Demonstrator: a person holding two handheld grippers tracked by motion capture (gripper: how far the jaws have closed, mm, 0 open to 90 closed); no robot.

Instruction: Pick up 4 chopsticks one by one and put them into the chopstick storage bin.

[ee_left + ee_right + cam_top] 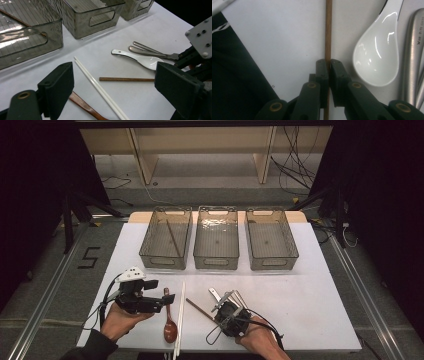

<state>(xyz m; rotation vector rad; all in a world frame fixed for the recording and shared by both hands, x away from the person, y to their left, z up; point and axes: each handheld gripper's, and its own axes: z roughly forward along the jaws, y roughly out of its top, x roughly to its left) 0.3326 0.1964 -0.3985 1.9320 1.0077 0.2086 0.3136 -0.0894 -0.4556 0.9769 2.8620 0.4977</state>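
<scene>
Right gripper (pixel 328 65) pinches 1 brown chopstick (pixel 328 30) near the tabletop's (pixel 310 305) front edge; lift level. Left gripper (pixel 112 87) gapes, holding nothing.

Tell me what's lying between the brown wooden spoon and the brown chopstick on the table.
The pair of white chopsticks lies between the wooden spoon and the brown chopstick, seen in the high view.

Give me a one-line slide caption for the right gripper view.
Right gripper shut on a brown wooden chopstick lying on the white table, beside a white ceramic spoon.
</scene>
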